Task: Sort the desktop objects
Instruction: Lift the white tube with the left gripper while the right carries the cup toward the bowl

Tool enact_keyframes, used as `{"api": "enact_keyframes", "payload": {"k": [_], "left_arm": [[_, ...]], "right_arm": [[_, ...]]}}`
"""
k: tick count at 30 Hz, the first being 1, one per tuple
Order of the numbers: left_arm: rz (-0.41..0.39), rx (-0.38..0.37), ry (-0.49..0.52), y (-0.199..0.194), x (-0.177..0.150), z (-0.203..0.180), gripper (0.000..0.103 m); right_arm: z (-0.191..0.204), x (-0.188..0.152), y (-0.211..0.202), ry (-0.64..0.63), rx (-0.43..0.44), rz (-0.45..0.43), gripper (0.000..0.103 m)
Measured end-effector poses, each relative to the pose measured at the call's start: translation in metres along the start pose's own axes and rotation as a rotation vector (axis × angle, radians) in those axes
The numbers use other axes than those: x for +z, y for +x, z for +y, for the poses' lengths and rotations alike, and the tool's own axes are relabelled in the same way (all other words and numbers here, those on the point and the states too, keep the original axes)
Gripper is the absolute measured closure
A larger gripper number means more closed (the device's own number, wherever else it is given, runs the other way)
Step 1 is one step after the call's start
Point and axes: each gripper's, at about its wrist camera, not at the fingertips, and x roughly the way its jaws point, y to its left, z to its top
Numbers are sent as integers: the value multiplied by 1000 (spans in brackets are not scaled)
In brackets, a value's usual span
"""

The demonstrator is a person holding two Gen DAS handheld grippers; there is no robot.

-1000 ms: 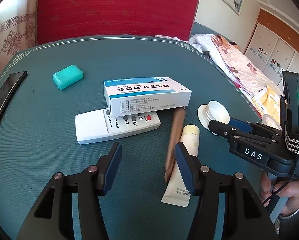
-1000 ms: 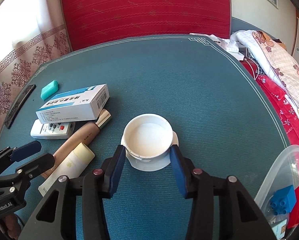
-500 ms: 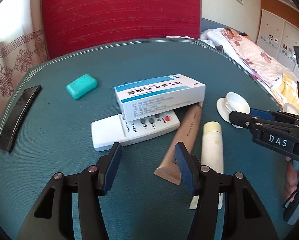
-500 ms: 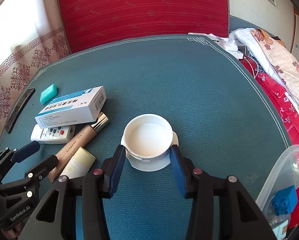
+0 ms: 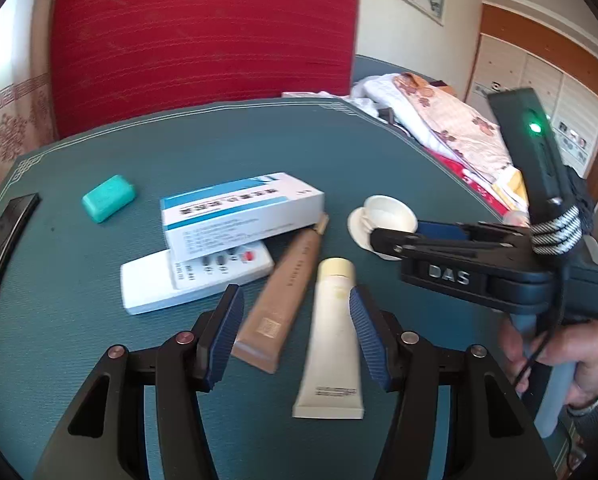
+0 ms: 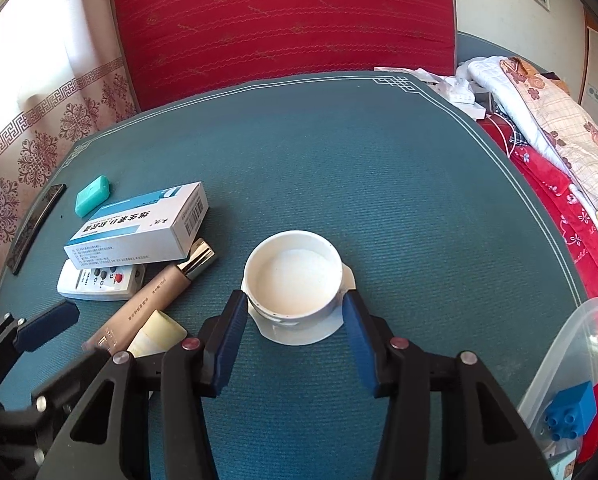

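Note:
On the teal table (image 5: pixel 99 360) lie a cream tube (image 5: pixel 333 328), a tan tube (image 5: pixel 287 292), a white remote (image 5: pixel 191 280), a blue-and-white medicine box (image 5: pixel 239 212) resting on the remote, and a green soap bar (image 5: pixel 109 197). My left gripper (image 5: pixel 297 332) is open just above the two tubes. My right gripper (image 6: pixel 295 340) is open, its fingers either side of the near rim of a white cup (image 6: pixel 293 280) on a white saucer (image 6: pixel 299 332). The cup (image 5: pixel 389 216) and the right gripper also show in the left wrist view (image 5: pixel 395 236).
A black phone (image 5: pixel 3 248) lies at the table's left edge. A clear plastic bin (image 6: pixel 567 384) with blue and red blocks stands at the right front. A red chair back rises behind the table. A bed with bedding lies to the right.
My left gripper has swung right, from near the remote to over the two tubes. My right gripper and the cup have stayed put.

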Motion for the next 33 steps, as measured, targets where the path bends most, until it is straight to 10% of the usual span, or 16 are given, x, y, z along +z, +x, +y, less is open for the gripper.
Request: {"api": "enact_keyframes", "payload": {"k": [20,28,33], "left_arm": [[97,-126,-7,18,-8,-16,45],[106,-96,-13,24,-6,-16,75],[100,-115,-16,20,-8,-16,75]], "right_arm": [[-1,5,-5,-15,16,-9,50],[-9,0,-38,33,23,-65,50],[-14,-7,-55,47,22,-87,50]]}}
